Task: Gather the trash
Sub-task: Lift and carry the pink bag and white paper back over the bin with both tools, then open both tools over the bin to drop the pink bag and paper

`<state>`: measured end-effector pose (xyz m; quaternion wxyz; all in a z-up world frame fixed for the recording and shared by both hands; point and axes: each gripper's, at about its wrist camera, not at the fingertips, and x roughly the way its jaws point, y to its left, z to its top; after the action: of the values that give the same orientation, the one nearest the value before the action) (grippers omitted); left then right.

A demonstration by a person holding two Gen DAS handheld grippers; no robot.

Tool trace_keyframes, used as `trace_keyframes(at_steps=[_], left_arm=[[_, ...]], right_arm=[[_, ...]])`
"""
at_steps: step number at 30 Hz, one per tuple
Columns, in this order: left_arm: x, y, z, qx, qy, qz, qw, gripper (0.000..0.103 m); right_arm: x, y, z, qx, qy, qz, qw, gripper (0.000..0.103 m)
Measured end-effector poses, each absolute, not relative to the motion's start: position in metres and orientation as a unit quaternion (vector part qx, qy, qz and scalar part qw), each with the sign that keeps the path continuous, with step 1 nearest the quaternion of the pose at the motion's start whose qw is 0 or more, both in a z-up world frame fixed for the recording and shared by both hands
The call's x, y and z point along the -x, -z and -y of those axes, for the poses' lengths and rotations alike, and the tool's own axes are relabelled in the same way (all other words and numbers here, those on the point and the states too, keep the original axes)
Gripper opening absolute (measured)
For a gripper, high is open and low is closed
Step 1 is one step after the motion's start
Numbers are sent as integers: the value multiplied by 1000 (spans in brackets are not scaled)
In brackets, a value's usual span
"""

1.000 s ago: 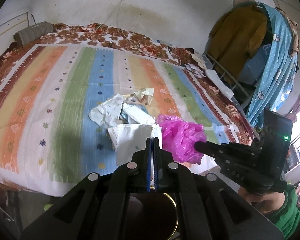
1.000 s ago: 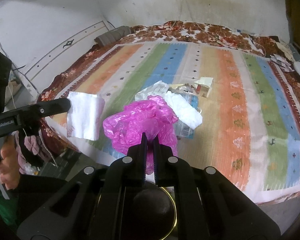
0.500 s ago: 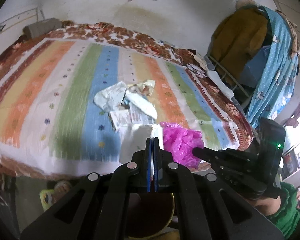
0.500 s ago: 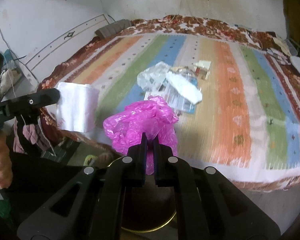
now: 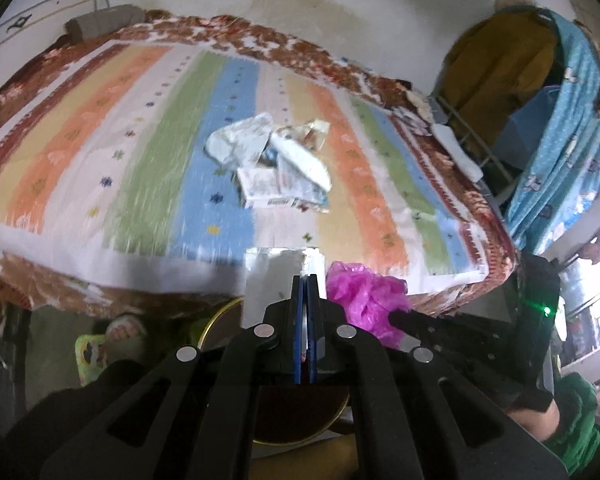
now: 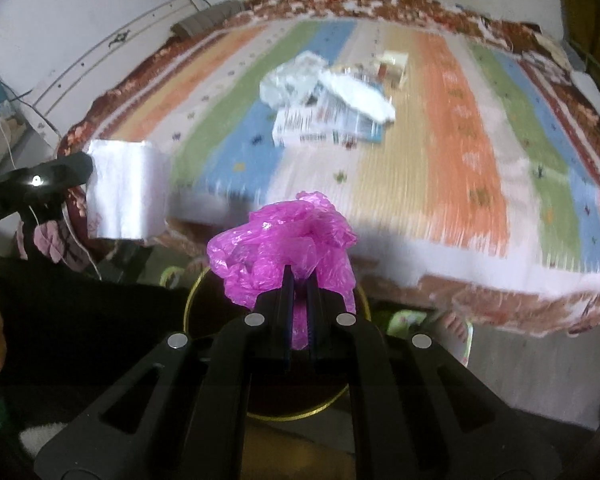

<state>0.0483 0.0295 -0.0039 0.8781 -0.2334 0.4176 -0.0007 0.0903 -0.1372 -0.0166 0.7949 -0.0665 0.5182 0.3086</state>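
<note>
Right wrist view takes in the bed with its striped blanket, blurred, filling the upper half. Below its near edge sits a round gold-rimmed bin, directly under my two grippers. On the blanket, well apart from both grippers, lies a heap of paper and wrapper trash. My right gripper is clamped on a crumpled pink plastic bag, which bulges above the pads over the bin. My left gripper, jaws pressed together, pinches a white sheet of paper that hangs just beside the pink bag, at the bed's edge. Nothing stands between either piece and the bin. A sandalled foot shows beside the bin.
</note>
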Motion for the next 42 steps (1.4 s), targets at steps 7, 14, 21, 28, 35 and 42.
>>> trace_keyframes(at_steps=[7,14,21,28,35,42], left_arm=[[-54,28,-27,249,0,-460,852,1],[-60,47,-16,242,-1,-496,834,1],[-63,56,-9,237,4,-513,825,10],[-61,50,-14,242,-4,-497,833,37],[-66,41,-26,241,-18,-482,842,52],[-75,33,-41,230,-49,-475,848,65]], right_arm=[[-84,44,135,67,-300,-564,766,5],[-84,53,133,68,-298,-580,755,5],[-87,63,134,64,-290,-602,742,24],[-87,61,134,56,-294,-597,744,44],[-93,50,135,60,-294,-576,760,56],[-105,26,129,85,-302,-532,786,64]])
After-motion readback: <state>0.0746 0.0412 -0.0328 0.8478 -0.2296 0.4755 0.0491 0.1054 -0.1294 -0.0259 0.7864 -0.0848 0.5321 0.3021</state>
